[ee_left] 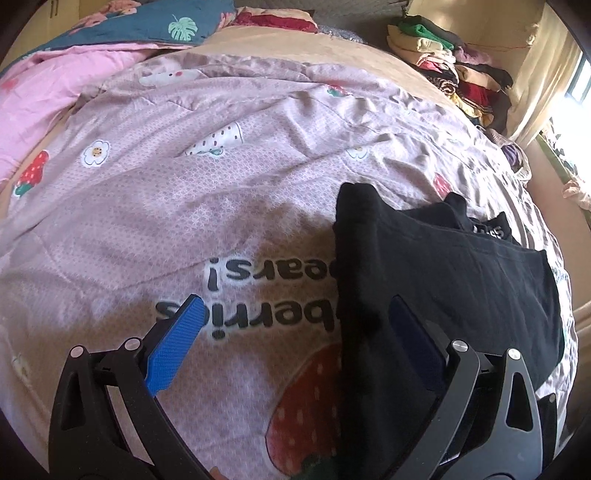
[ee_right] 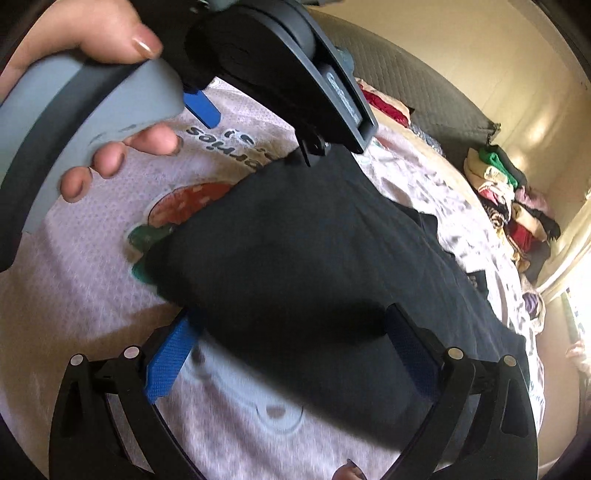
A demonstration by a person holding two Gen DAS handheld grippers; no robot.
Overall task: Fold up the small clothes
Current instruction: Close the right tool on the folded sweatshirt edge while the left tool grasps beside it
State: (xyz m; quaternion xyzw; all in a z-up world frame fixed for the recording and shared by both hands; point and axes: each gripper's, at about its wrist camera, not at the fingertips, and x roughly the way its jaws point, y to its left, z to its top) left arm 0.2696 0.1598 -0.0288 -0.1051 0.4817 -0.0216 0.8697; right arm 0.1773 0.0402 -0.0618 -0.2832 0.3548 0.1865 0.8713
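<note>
A black garment (ee_left: 436,273) lies on a pink printed quilt (ee_left: 184,206), partly folded, with a folded edge along its left side. My left gripper (ee_left: 295,314) is open above that left edge, one blue pad (ee_left: 173,347) over the quilt, the other over the black cloth. In the right wrist view the same black garment (ee_right: 314,258) fills the middle. My right gripper (ee_right: 295,332) is open, its jaws straddling the garment's near edge. The left gripper (ee_right: 207,107) shows at top, held in a hand, over the garment's far end.
A stack of folded clothes (ee_left: 454,74) stands at the far right of the bed, also in the right wrist view (ee_right: 509,199). A pink blanket (ee_left: 48,88) and a blue floral quilt (ee_left: 147,22) lie at the far left. A bright window is at right.
</note>
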